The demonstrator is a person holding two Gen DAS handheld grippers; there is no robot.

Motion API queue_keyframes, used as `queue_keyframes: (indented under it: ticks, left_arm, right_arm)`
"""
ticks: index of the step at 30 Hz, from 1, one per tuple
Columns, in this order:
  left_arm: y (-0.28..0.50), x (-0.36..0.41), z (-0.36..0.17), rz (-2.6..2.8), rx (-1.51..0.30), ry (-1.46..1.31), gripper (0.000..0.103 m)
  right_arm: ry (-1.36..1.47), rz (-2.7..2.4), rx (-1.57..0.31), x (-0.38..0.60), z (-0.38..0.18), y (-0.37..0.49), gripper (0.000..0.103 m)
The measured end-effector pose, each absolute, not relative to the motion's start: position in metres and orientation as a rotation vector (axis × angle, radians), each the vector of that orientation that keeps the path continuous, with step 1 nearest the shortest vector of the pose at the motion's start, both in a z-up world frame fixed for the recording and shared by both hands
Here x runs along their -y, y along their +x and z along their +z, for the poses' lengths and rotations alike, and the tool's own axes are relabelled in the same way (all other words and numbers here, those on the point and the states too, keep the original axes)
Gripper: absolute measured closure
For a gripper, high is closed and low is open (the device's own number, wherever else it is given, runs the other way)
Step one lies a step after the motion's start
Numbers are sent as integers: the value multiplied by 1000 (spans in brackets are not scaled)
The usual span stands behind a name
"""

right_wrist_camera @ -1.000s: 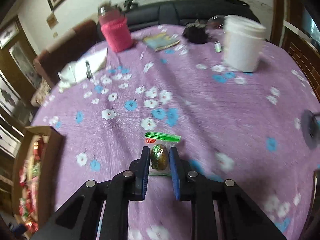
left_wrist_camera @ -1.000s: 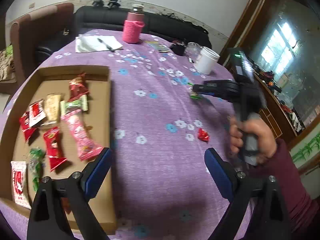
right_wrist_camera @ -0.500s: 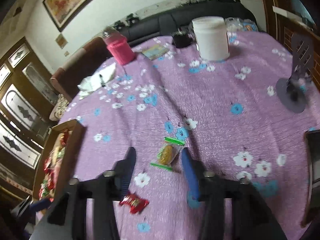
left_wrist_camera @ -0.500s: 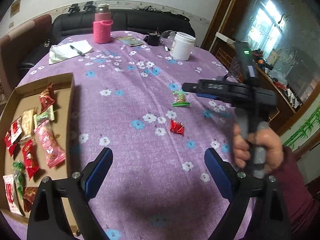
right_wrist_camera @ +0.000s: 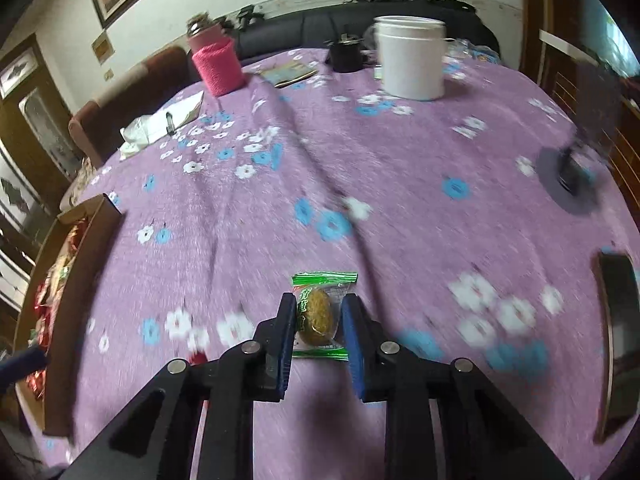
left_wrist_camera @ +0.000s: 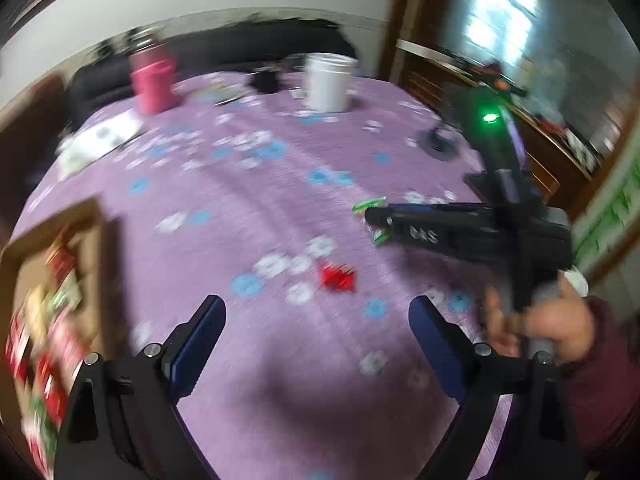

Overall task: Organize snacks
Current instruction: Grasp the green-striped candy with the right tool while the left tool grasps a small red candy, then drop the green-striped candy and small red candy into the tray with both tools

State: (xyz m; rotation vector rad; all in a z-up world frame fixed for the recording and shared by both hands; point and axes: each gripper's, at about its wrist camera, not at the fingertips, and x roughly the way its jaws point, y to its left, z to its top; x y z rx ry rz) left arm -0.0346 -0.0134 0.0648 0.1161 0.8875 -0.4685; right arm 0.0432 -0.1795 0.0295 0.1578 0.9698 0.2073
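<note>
A green-wrapped snack point(right_wrist_camera: 316, 316) with a brown cake inside lies on the purple flowered tablecloth. My right gripper point(right_wrist_camera: 316, 314) has its jaws closing on it, and the blue pads press on both sides of the packet. In the left wrist view that right gripper point(left_wrist_camera: 374, 222) reaches in from the right over the green-wrapped snack point(left_wrist_camera: 370, 204). My left gripper point(left_wrist_camera: 318, 320) stands wide open above the cloth, with a small red snack point(left_wrist_camera: 338, 276) lying just ahead of its fingers. A cardboard tray point(left_wrist_camera: 100, 240) holding several snacks sits at the left.
A white jar point(right_wrist_camera: 412, 60), a pink-sleeved bottle point(right_wrist_camera: 218, 62), a notepad with a pen point(right_wrist_camera: 168, 120) and a small booklet stand at the far side. A dark phone stand point(right_wrist_camera: 572, 176) and a dark flat device point(right_wrist_camera: 616, 320) are at the right. A sofa lies behind the table.
The left gripper swung right, away from the tray, and now faces the red snack. The right gripper opened off the green snack, pulled back, then came down and closed on it again.
</note>
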Motion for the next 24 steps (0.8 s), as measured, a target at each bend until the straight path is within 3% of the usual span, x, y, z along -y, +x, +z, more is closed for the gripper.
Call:
queue_keyframes:
  ticks: [7, 9, 11, 12, 14, 24]
  left_arm:
    - [5, 59, 28, -510, -956, 200, 11]
    - [7, 66, 20, -515, -966, 234, 19]
    - [7, 72, 12, -527, -992, 258, 54]
    - [5, 75, 9, -509, -976, 289, 58]
    - [2, 77, 10, -523, -966, 290, 81]
    - [-20, 25, 44, -479, -904, 134, 81]
  right_arm:
    - [315, 247, -926, 218, 31, 24, 79]
    - [350, 257, -931, 222, 30, 25, 79]
    - [364, 261, -934, 222, 29, 27, 79]
    - [366, 260, -933, 222, 29, 27, 78]
    - [366, 259, -932, 222, 30, 27, 78]
    - [366, 259, -893, 221, 32, 20, 78]
